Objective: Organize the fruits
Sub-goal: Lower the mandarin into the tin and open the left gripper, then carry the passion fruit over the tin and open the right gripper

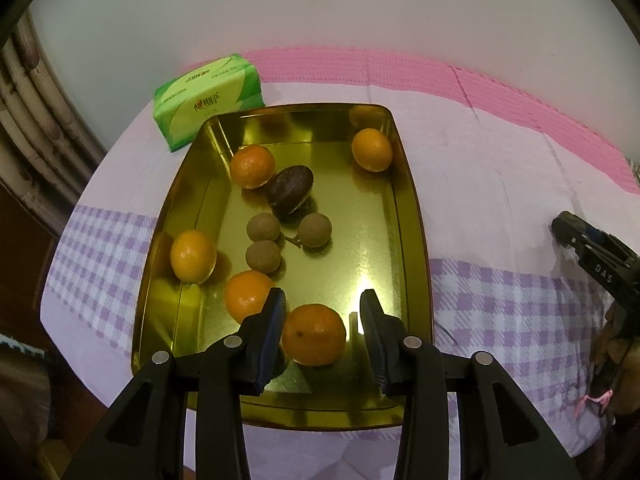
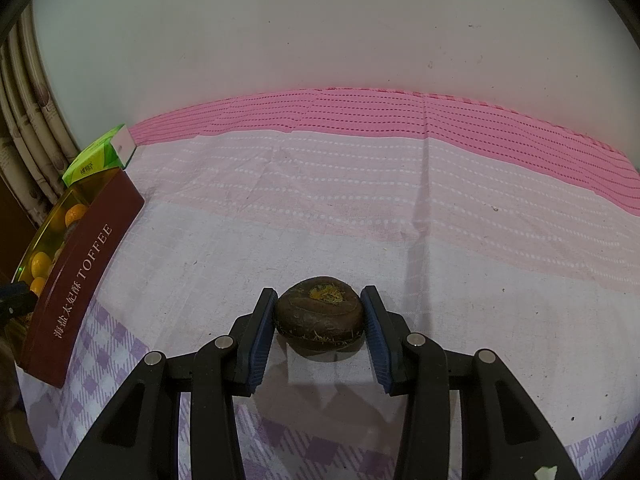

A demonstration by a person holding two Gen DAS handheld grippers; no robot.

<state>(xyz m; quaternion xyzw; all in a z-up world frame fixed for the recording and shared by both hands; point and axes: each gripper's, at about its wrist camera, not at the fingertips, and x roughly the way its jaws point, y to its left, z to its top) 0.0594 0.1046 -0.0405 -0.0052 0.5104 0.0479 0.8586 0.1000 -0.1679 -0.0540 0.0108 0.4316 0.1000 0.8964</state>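
A gold tin tray (image 1: 412, 216) holds several oranges, three small brown round fruits (image 1: 263, 227) and a dark brown fruit (image 1: 290, 189). My left gripper (image 1: 323, 304) is open over the tray's near end, with an orange (image 1: 314, 334) lying between its fingers, touching the left finger. In the right wrist view my right gripper (image 2: 319, 294) is shut on a second dark brown fruit (image 2: 320, 314) with a yellow scar on top, resting on the cloth. The tray shows at the left in the right wrist view as a maroon wall marked TOFFEE (image 2: 80, 276).
A green tissue pack (image 1: 208, 100) lies behind the tray's far left corner. The table carries a pink and lilac checked cloth (image 2: 360, 200). A white wall stands behind, curtains at the left. The right gripper shows at the right edge in the left wrist view (image 1: 592, 256).
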